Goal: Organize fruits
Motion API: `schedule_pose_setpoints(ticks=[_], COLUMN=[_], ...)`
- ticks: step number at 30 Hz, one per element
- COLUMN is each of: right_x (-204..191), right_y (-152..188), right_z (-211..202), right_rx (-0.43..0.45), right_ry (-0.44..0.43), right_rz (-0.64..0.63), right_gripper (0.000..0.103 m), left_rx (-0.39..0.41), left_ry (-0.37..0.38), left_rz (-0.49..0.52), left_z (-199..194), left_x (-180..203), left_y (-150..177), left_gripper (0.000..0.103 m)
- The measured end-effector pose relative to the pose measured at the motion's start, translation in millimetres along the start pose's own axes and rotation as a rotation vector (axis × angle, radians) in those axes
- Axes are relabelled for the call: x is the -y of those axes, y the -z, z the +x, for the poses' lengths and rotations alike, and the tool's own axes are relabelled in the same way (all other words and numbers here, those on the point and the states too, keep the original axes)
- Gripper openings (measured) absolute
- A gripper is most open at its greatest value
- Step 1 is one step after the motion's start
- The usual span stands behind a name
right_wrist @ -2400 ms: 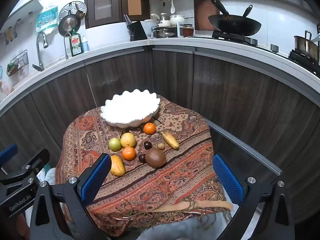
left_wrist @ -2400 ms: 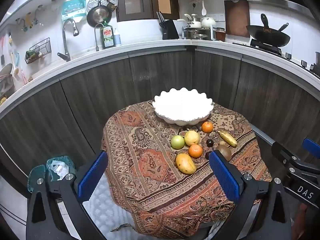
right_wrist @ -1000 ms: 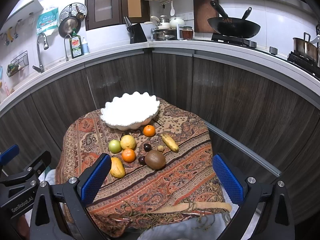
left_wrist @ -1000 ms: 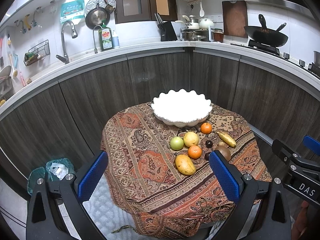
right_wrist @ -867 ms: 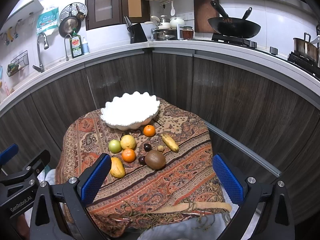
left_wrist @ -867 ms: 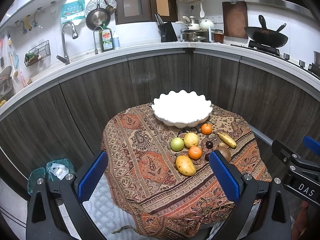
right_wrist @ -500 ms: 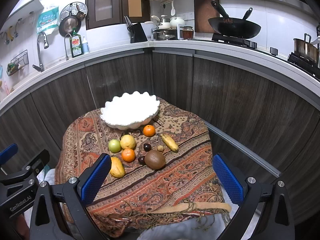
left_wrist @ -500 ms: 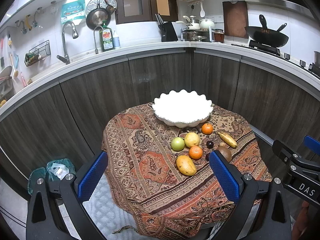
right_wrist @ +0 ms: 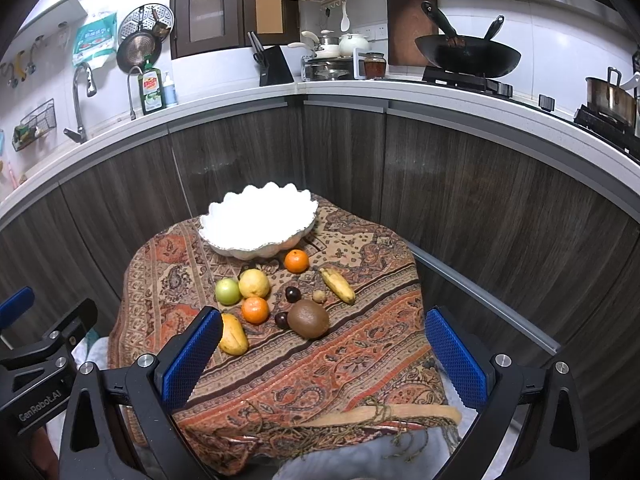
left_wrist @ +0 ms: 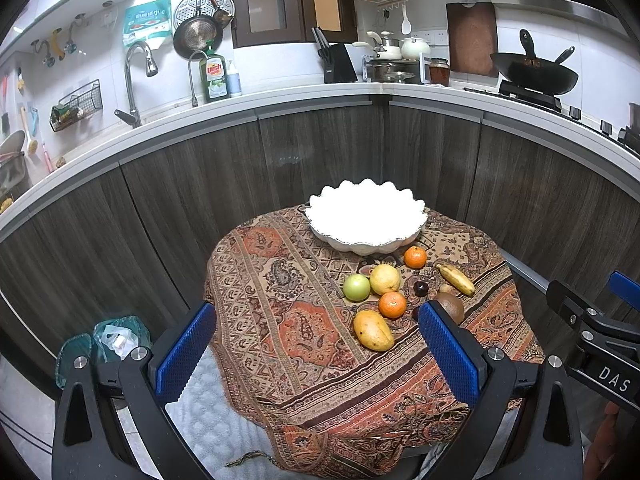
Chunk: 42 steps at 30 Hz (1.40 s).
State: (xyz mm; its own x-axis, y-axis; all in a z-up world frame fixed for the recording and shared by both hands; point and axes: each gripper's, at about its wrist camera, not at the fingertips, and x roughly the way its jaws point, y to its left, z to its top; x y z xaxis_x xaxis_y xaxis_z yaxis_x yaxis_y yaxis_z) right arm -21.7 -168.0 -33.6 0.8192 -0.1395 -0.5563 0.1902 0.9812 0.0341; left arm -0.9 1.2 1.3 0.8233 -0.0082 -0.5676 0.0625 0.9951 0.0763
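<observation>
An empty white scalloped bowl (left_wrist: 365, 216) (right_wrist: 260, 220) stands at the far side of a small table under a patterned cloth (left_wrist: 280, 300) (right_wrist: 360, 352). In front of it lie several fruits: a mango (left_wrist: 373, 330) (right_wrist: 234, 334), two oranges (left_wrist: 392, 305) (right_wrist: 296, 261), a green apple (left_wrist: 356, 287) (right_wrist: 228, 291), a lemon (left_wrist: 384, 279) (right_wrist: 254, 283), a banana (left_wrist: 456, 279) (right_wrist: 338, 285), a brown kiwi (right_wrist: 308, 318) and two dark plums (right_wrist: 292, 294). My left gripper (left_wrist: 316, 354) and right gripper (right_wrist: 324, 360) are open and empty, held above the table's near edge.
Dark wood cabinets and a white counter (left_wrist: 320, 94) curve behind the table. A sink tap (left_wrist: 136, 80), a dish soap bottle (left_wrist: 215, 78) and a wok (right_wrist: 466, 56) stand on the counter. A bin with a plastic bag (left_wrist: 116, 338) is on the floor at left.
Both grippers have only drifted slightly; the fruits and bowl have not moved and both grippers stay open.
</observation>
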Motion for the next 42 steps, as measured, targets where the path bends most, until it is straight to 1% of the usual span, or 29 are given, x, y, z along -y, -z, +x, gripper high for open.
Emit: schedule_pose_setpoints(ticks=[23,26,32,36,42], right_x=[1,2,1,4,3], right_y=[0,-2,-2,-2,-6], right_z=[3,7,23,35,53], right_rx=[-0.004,-0.006,-0.024,-0.041,-0.06], right_ry=[0.006,0.004,0.012,0.014,0.009], right_rz=[-0.003,-0.006,-0.017,-0.017,-0.025], right_gripper=[0.102,0.102,0.102,0.102,0.102], left_rx=[0.003,0.004,-0.041,-0.055,-0.079], left_ry=[-0.009,-0.017,-0.019,-0.021,-0.005], left_rz=[0.005,0.009,0.008,0.015,0.019], left_z=[2,8,29,38,54], left_x=[-2,-4,-2,1,7], left_y=[1,3,5,5,1], left_gripper=[0.103,0.103,0.103,0.103,0.103])
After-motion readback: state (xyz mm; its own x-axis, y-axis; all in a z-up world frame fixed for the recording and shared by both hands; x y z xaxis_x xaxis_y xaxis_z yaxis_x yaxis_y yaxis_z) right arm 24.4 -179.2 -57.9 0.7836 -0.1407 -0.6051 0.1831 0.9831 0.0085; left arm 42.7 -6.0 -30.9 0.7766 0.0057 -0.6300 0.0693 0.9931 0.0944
